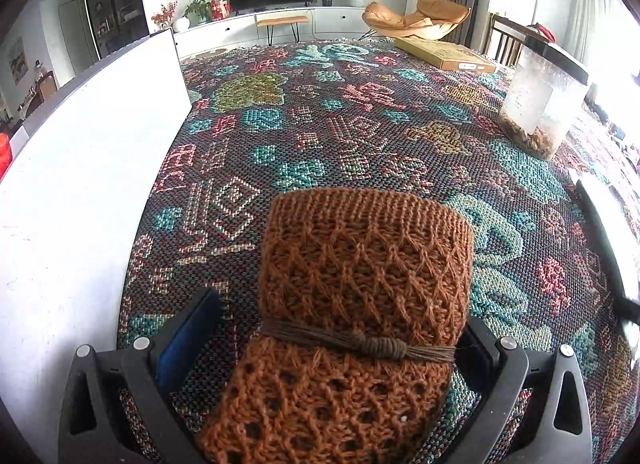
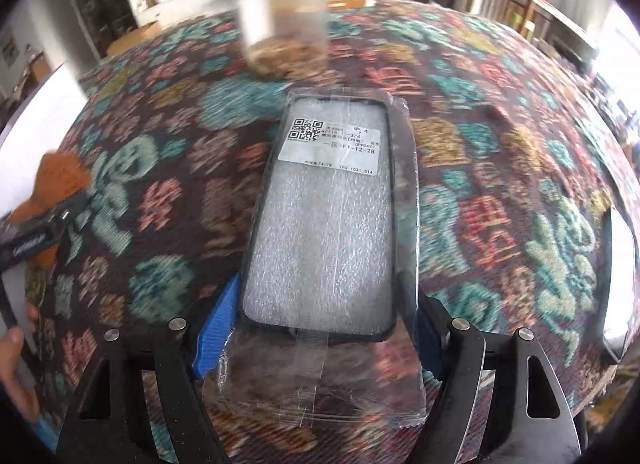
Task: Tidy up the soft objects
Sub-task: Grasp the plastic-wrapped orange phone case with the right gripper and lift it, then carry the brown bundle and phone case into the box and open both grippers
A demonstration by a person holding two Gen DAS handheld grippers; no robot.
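Left gripper point(image 1: 320, 348) stood wide open around an orange knitted scarf point(image 1: 360, 276); right pad looked close against the scarf's edge, left blue pad point(image 1: 188, 340) stood clear of it with cloth showing between; could not tell any squeeze. Scarf was tied with a brown string point(image 1: 360, 342); lay on the patterned woven cloth point(image 1: 320, 124), beside a white board point(image 1: 80, 184). Right gripper point(image 2: 320, 328) stood fairly wide, closed on a phone case in a clear plastic bag point(image 2: 332, 216); bag edges met both pads; white label with a square code point(image 2: 332, 144) sat near the top. Clear tub with brown bits point(image 2: 284, 24) stood further off, blurry. Seen from the right camera, scarf and other gripper sat far left point(image 2: 36, 224); a hand point(image 2: 16, 364) showed at the edge.
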